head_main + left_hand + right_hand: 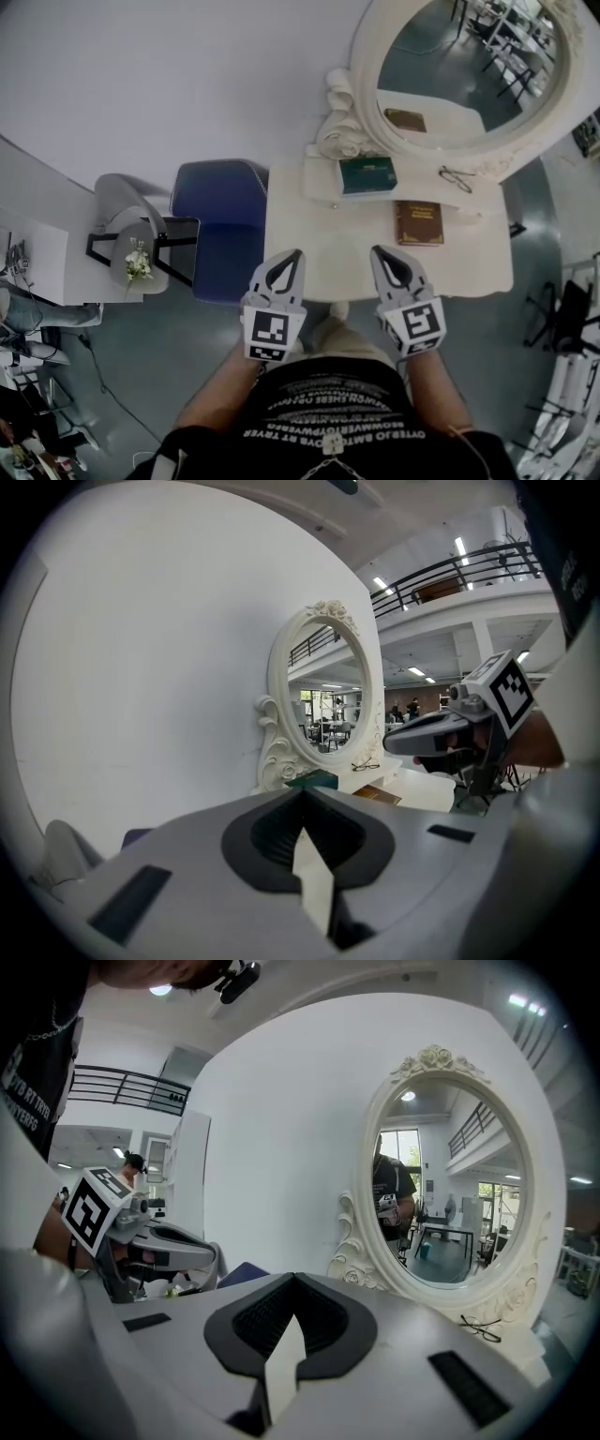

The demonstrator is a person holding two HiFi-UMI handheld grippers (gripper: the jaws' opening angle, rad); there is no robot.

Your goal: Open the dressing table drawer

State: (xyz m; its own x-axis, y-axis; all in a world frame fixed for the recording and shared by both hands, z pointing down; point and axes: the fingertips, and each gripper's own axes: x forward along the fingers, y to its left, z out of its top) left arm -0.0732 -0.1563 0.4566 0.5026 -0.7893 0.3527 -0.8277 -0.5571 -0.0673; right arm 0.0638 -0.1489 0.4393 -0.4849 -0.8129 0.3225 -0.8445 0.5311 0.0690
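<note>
The white dressing table (309, 246) stands against the wall under an oval mirror (469, 66). Its drawer front lies below the tabletop's near edge and is hidden in every view. My left gripper (291, 258) hovers over the near left part of the tabletop, jaws shut and empty. My right gripper (382, 255) hangs beside it over the near middle, also shut with nothing in it. Both point toward the mirror. In the left gripper view the closed jaws (302, 797) aim at the mirror frame, with the right gripper (441, 733) alongside. The right gripper view shows its own closed tip (295, 1281).
A green book (367, 174), a brown book (419, 223) and a pair of glasses (457, 178) lie at the back of the table. A blue stool (220, 225) stands to its left, then a grey chair (127, 211) and small white flowers (139, 262).
</note>
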